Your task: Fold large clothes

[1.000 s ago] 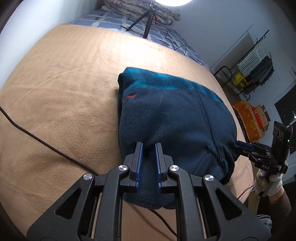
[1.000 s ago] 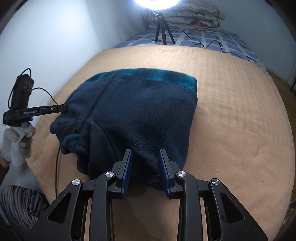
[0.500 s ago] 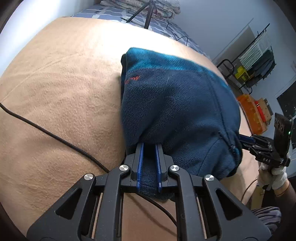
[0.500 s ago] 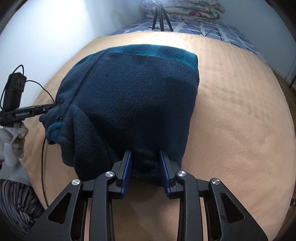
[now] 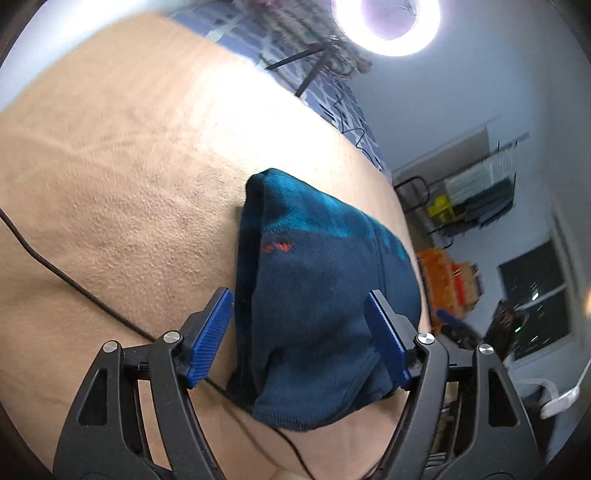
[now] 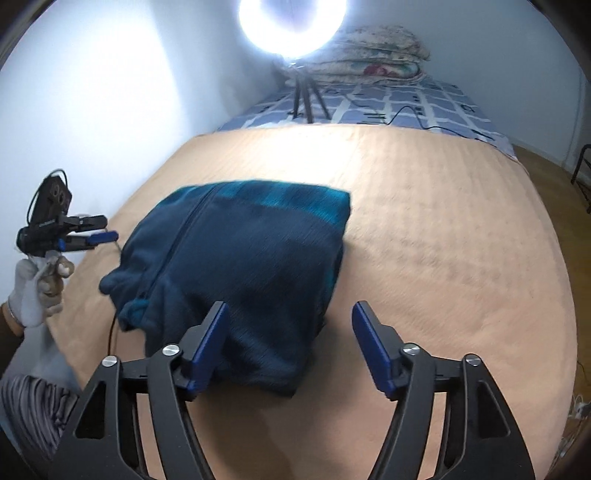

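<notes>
Left wrist view
- Left gripper point(image 5: 299, 334): the jaws are spread wide and opening; the blue pads point(image 5: 208, 334) are clear of the cloth, with the near end of the fleece seen between them.
- Fleece point(image 5: 325, 295): a dark blue folded garment with a teal band at its far end and a small red mark on top is laid on the tan blanket point(image 5: 129, 184), towards the blanket's right edge; its near end is by the blanket's near edge.
- Cable point(image 5: 74, 284): a thin black cord is run across the blanket from the left and passes under the near end of the fleece.
- Background: a ring light point(image 5: 388, 26) on a tripod is stood at the far end of the bed; a clothes rack point(image 5: 476, 195) is seen against the wall on the right.

Right wrist view
- Right gripper point(image 6: 290, 341): the jaws are spread and opening; nothing is pinched. The left pad is seen in front of the near right corner of the fleece point(image 6: 243, 266); the right pad is over bare blanket point(image 6: 443, 240).
- Fleece: it is laid flat as a folded bundle, a zip line running along its left part, nearer the blanket's left edge than its right.
- Left gripper point(image 6: 101, 230): it is held by a gloved hand point(image 6: 37, 291) at the blanket's left edge, just beside the fleece and clear of it.
- Far end: folded quilts point(image 6: 373, 51) are stacked behind the ring light point(image 6: 291, 22) on a checked blue sheet point(image 6: 406, 103).
</notes>
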